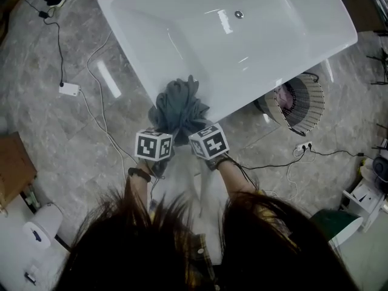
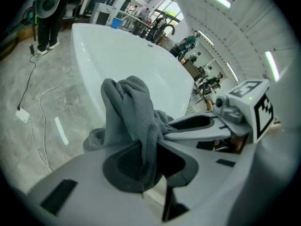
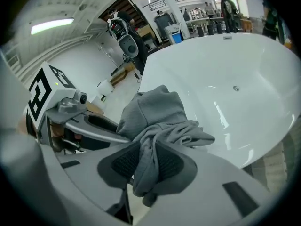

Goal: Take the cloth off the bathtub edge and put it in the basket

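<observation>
Head view: I'm pinching the cloth (image 1: 179,109) in left gripper (image 2: 143,161) and right gripper (image 3: 143,166); I'm fearing thin bites slipping before the basket (image 1: 305,103).

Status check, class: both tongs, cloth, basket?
Both shut on cloth: left tongs, right tongs. Cloth bunched at bathtub edge. Basket right of it, unobstructed.

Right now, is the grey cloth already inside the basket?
No: the cloth is bunched at the bathtub edge, clamped by the left gripper and the right gripper, apart from the basket.
</observation>
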Motion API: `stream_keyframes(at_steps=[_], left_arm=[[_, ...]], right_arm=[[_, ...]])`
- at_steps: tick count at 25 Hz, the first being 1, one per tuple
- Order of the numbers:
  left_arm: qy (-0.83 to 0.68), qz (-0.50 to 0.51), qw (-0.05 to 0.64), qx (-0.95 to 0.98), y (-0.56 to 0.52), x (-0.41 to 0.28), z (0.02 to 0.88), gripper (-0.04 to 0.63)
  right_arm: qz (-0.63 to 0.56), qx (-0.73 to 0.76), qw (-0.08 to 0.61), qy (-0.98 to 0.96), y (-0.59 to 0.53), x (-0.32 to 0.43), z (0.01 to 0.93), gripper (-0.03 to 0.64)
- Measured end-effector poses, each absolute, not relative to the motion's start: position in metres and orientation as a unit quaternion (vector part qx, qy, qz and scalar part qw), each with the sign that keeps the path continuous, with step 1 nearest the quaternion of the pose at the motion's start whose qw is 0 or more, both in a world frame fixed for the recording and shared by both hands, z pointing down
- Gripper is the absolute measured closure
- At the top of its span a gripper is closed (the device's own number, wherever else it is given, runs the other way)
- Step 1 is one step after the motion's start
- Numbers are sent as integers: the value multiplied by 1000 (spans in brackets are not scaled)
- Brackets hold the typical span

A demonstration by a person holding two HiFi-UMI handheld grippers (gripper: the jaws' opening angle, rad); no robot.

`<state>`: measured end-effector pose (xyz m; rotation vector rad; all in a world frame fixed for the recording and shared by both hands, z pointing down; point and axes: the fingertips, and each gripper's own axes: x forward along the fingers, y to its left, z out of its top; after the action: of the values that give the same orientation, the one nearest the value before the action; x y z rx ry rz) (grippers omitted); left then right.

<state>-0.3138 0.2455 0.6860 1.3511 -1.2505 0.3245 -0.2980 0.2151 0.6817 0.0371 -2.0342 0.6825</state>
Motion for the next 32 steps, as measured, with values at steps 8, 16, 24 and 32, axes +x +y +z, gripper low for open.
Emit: stream_keyframes(at_steps=[8,16,24,32], left_arm=[[-518,130,596,600,248,-311,657,512],[-499,101,573,642,238,-309,586,511],[-531,43,523,666,207,-327,496,511],[-542,-14,458,705,185,-337,404,511]], right_arm=[[273,-2,456,-847,220,-298,651,517],[261,5,407,-875,214,-296,583,522],[276,29,320,-906,184,-310,499,526],[256,63,233,-936,161,-317,409,528]])
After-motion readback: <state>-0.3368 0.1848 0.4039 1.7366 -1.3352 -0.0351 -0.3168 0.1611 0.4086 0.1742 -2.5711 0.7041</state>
